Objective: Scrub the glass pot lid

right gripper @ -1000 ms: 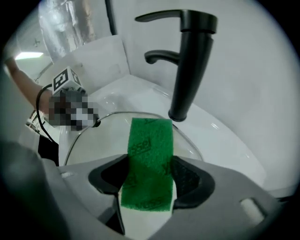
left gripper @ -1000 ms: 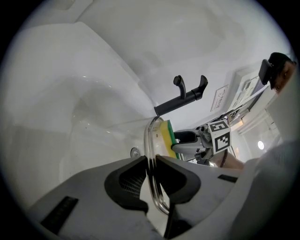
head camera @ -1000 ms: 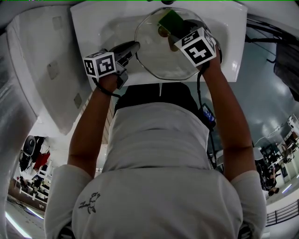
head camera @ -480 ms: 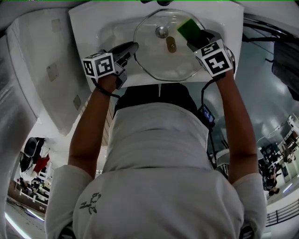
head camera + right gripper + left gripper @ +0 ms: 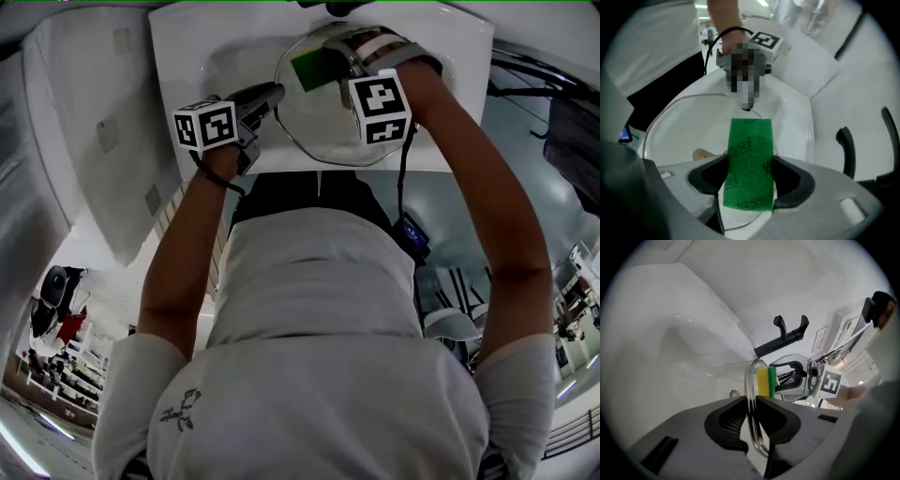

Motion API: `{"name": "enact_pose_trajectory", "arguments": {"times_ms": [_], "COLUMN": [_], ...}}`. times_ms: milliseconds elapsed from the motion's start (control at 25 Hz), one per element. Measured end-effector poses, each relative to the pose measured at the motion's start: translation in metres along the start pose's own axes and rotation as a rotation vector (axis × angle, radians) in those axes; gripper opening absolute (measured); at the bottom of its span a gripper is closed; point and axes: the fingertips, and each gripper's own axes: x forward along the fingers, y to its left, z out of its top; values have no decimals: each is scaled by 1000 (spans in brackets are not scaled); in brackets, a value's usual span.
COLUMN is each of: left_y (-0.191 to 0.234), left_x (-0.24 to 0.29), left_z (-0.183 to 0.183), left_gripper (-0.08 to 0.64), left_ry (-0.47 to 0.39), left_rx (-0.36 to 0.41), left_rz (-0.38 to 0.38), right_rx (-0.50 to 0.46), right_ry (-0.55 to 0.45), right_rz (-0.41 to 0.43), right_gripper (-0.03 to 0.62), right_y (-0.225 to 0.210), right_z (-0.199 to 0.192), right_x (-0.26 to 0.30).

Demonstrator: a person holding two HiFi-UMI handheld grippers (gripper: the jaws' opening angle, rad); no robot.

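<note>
The glass pot lid (image 5: 328,117) stands in the white sink (image 5: 187,56). My left gripper (image 5: 270,95) is shut on its left edge; in the left gripper view the metal rim (image 5: 753,380) runs up from between the pads of that gripper (image 5: 751,403). My right gripper (image 5: 336,64) reaches over the lid from the right, shut on a green and yellow sponge (image 5: 309,67). The right gripper view shows the sponge's green face (image 5: 749,164) clamped between the pads of the right gripper (image 5: 750,172), over the glass (image 5: 684,126). The lid's wooden knob (image 5: 701,154) peeks out at the left.
A black faucet (image 5: 783,337) with two levers stands behind the basin, and one lever (image 5: 846,145) is at the right of the right gripper view. A white panel (image 5: 84,141) lies left of the sink. The person's body fills the lower head view.
The right gripper swung right, then came back left across the lid while rolling. The sponge now sits over the lid's upper left. The left gripper has kept still on the rim.
</note>
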Motion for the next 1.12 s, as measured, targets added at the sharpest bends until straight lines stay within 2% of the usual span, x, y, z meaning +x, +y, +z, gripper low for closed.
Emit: {"name": "enact_pose_trajectory", "arguments": {"times_ms": [40,120,240,560,840,1120], "left_y": [-1,0,0,0,-1,1], "left_x": [0,0,-1,-1,-4,-1], "left_z": [0,3,5,8,9,13], "left_gripper": [66,66,64,63,63,63], "left_ry": [3,-8,-25,-64,-86,-95], "left_rx": [-2,9,14,-7,-38,-22], "left_rz": [-2,10,27,35,30,51], "right_rx": [-41,-31,63,341,628,849], "right_ry": [16,5,-18,41,14,-46], "right_rz": [0,14,26,55,47,75], "right_gripper": [293,293,293,293,293,293], "right_y": [-1,-1,2,50,96,122], "right_z": [-5,-14,-26,-65,-52,-24], "right_x": [5,7,0,-22,-33,-35]}}
